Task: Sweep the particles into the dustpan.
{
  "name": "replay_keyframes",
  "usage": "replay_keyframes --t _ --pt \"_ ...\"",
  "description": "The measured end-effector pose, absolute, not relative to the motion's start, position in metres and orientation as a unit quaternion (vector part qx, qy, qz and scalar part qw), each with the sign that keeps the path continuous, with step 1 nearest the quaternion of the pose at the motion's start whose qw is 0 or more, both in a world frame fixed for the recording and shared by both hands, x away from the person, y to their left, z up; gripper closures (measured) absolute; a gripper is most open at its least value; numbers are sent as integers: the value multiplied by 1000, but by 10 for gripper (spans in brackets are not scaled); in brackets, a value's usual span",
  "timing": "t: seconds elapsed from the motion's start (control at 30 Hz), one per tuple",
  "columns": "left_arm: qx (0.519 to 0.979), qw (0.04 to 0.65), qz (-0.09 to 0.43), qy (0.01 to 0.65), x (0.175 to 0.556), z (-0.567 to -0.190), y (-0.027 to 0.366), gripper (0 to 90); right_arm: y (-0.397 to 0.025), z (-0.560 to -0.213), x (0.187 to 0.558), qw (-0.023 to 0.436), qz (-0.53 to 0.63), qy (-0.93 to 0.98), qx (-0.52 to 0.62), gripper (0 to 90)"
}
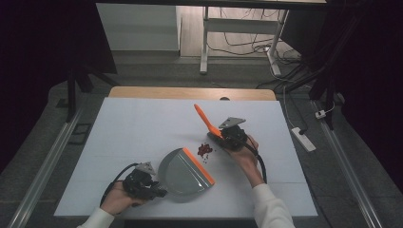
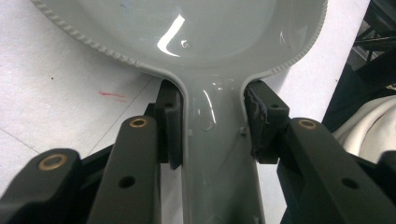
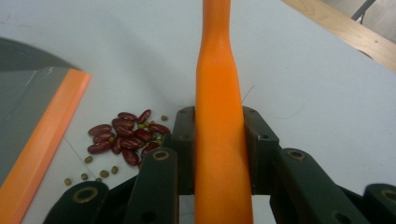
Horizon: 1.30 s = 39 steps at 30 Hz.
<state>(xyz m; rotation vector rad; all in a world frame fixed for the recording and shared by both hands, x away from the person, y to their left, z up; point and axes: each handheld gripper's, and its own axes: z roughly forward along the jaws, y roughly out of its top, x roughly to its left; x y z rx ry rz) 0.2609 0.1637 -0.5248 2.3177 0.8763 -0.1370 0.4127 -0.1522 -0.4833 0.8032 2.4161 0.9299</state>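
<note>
Dustpan (image 1: 184, 172) handle pinched in my left gripper (image 2: 212, 122), pan flat on table (image 1: 142, 128). Right gripper (image 3: 219, 140) clamps brush (image 1: 205, 119) handle. Beans (image 3: 128, 137) beside pan lip: light, rolly; both handles stiff plastic, grips suit.

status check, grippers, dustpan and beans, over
Left gripper shut on dustpan handle. Right gripper shut on orange brush handle. Beans piled just off dustpan lip, path clear.

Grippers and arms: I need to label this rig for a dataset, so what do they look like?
Both the left gripper and right gripper are black, each topped by a grey three-cornered plate and trailing a black cable. The jaws are black linkage bars with brass-coloured pins. The person wears white sleeves.
</note>
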Motion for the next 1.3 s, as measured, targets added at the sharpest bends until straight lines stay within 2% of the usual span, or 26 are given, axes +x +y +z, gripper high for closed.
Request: replay_keyframes --t 0.4,0.8,1.3 --pt "883 324 -53 334 261 -525 164 617 -143 -485 404 213 333 881 259 699" --pt "883 324 -53 335 261 -525 164 617 -130 -485 391 186 337 896 221 699" --pt "883 324 -55 334 261 -525 163 617 -123 -485 381 184 334 904 194 698"
